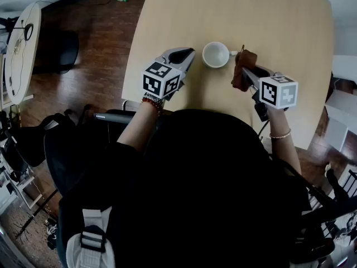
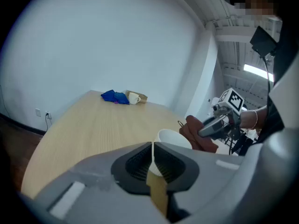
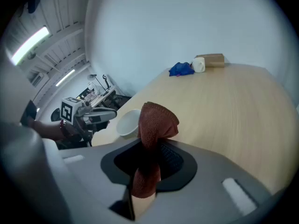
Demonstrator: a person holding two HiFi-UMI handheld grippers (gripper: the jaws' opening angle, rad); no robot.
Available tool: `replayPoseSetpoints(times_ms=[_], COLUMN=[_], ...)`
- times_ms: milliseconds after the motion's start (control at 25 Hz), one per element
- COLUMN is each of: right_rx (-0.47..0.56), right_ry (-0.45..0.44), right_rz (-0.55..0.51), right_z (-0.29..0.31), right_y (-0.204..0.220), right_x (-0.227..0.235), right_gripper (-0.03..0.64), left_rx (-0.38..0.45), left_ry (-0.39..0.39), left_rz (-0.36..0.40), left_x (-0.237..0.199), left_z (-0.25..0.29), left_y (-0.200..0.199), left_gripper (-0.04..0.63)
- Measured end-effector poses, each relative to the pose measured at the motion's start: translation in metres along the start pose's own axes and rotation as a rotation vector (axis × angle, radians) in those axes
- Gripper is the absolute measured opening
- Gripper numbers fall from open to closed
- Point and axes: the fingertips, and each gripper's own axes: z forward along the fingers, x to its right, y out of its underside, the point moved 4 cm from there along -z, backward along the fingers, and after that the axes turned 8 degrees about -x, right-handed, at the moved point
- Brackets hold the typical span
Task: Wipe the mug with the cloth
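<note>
the white mug (image 1: pixel 215 54) stands upright, mouth up, close to the near edge of the worktop (image 1: pixel 268 15). its handle points along that edge toward the right side, at the brown cloth (image 1: pixel 244 70). the right gripper (image 1: pixel 247 76) has its fingers clamped on the cloth, which bunches up just beside the handle. the left gripper (image 1: pixel 184 54) sits at the mug's other side, fingers closed together on nothing. beyond the mug the worktop runs bare to the far edge, where a blue cloth (image 2: pixel 114 96) and a second mug (image 2: pixel 134 98) lie.
</note>
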Motion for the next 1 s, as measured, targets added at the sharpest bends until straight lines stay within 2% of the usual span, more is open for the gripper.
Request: replayPoseSetpoints(times_ms=[160,560,1000], right_rx=[-0.036,-0.061,-0.160], right_ry=[0.017,0.035,0.091], right_rz=[-0.051,-0.033,-0.060], right_z=[0.026,0.062,0.094], right_y=[-0.005,0.000,0.021], right_x=[-0.012,-0.009,0.004], right_gripper=[0.081,0.080,0.080], left_rx=[-0.001,-0.073,-0.121], left_ry=[0.011,0.037,0.086], left_rz=[-0.024,-0.064,-0.016], left_x=[0.000,-0.021,-0.014], left_z=[0.007,0.013,0.028], left_y=[0.002,0.023,0.024], left_gripper=[0.006,0.006,0.006])
